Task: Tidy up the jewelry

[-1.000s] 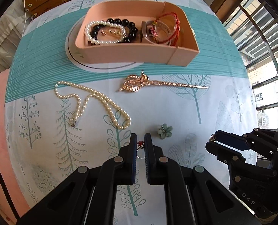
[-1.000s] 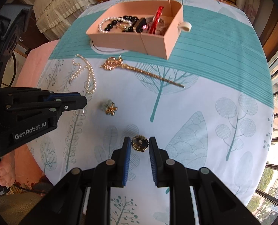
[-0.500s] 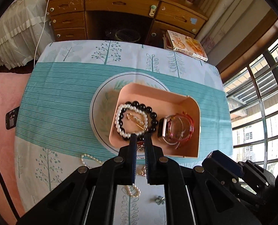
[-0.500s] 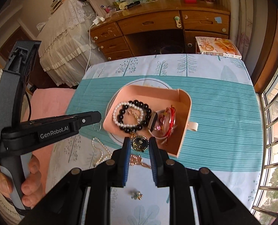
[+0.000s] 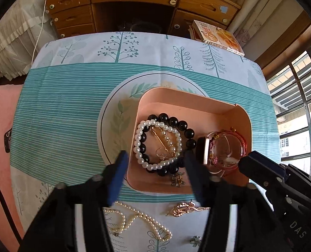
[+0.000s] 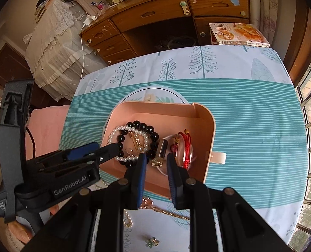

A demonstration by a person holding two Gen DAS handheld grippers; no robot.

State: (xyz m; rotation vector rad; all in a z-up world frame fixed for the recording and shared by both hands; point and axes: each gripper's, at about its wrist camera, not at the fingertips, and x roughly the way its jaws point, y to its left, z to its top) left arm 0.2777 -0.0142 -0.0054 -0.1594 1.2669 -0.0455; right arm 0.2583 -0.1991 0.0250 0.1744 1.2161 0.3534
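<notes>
A pink tray holds a black bead bracelet, a pearl bracelet, a thin ring, a gold brooch and red bangles. My left gripper is open above the tray's left compartment, empty. My right gripper is open above the tray's near wall, with the brooch lying between its fingers. A pearl necklace, a gold hairpin and a green flower piece lie on the cloth nearer me.
The tray sits on a tree-print tablecloth with a teal band. A book lies at the far table edge. A wooden desk stands behind. Window bars are on the right.
Both grippers carried small pieces from the cloth up over the tray, then opened. The ring and the brooch now lie in the tray.
</notes>
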